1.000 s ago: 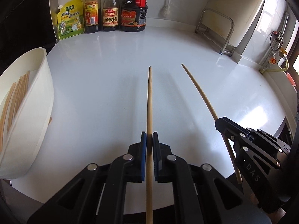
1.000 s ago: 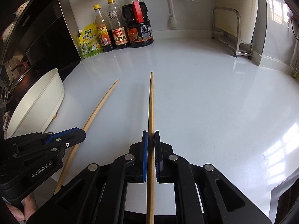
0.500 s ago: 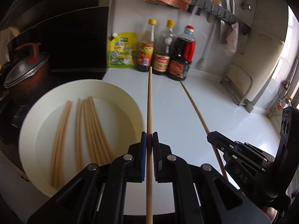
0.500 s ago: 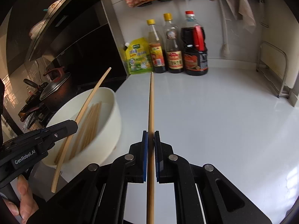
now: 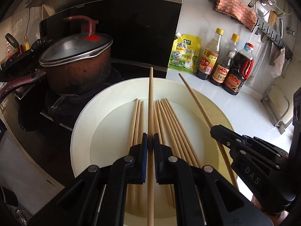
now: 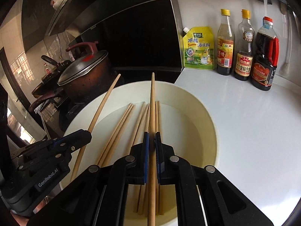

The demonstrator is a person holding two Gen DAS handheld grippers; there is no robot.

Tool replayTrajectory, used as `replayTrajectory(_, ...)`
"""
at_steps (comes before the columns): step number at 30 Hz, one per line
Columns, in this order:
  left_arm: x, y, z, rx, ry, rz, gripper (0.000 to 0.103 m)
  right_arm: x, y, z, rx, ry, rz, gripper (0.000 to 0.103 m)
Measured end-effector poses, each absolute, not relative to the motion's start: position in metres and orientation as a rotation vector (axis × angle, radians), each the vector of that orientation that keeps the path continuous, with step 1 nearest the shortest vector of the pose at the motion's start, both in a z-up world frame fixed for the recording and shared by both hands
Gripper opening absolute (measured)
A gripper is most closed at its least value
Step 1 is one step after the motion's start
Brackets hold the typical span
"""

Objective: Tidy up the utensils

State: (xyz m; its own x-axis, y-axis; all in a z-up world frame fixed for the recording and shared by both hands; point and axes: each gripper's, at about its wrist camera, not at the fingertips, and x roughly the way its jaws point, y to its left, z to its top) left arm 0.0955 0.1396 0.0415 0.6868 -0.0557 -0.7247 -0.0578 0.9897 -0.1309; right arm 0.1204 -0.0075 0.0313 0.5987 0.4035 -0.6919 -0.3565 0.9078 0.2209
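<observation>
A cream bowl (image 5: 80,124) (image 6: 208,116) sits at the counter's left end with several wooden chopsticks (image 5: 175,128) (image 6: 120,130) lying inside. My left gripper (image 5: 150,141) is shut on one chopstick (image 5: 150,98), held lengthwise over the bowl. My right gripper (image 6: 152,139) is shut on a second chopstick (image 6: 152,101), also above the bowl. In the left wrist view the right gripper (image 5: 216,130) shows at the right with its chopstick (image 5: 195,98). In the right wrist view the left gripper (image 6: 86,133) appears at the left with its chopstick (image 6: 103,105).
A lidded brown pot (image 5: 75,64) (image 6: 84,75) stands on the dark stove just left of the bowl. A yellow seasoning pouch (image 5: 185,54) (image 6: 199,49) and three sauce bottles (image 5: 235,69) (image 6: 265,56) line the back wall. A metal rack (image 5: 278,109) stands at the right.
Both grippers have swung left from over the bare white counter to above the bowl, each still gripping its chopstick. The stove and pot have come into view.
</observation>
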Motion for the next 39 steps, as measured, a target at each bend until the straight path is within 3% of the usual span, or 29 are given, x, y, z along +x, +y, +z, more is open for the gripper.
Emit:
replayTrajectory(10,0.117,0.153,0.016,-0.179,0.868,0.007,0.007,0.135,0.008,0.008,0.059,0.895,0.427,0.007)
replayTrajectory(11,0.118,0.154,0.015,-0.183,0.871,0.012,0.009,0.135,0.007,0.008,0.06,0.896,0.429,0.007)
replayTrajectory(15,0.11,0.159,0.018,-0.177,0.838,0.048,0.04,0.132,0.003,0.009,0.063,0.887,0.425,0.008)
replayTrajectory(20,0.102,0.161,0.025,-0.162,0.815,0.067,0.046,0.124,-0.003,0.011,0.063,0.869,0.41,0.009)
replayTrajectory(24,0.096,0.162,0.029,-0.159,0.809,0.071,0.049,0.113,-0.007,0.016,0.061,0.845,0.402,0.02)
replayTrajectory(39,0.074,0.154,0.037,-0.145,0.795,0.099,0.06,0.09,-0.024,0.026,0.067,0.809,0.383,0.024)
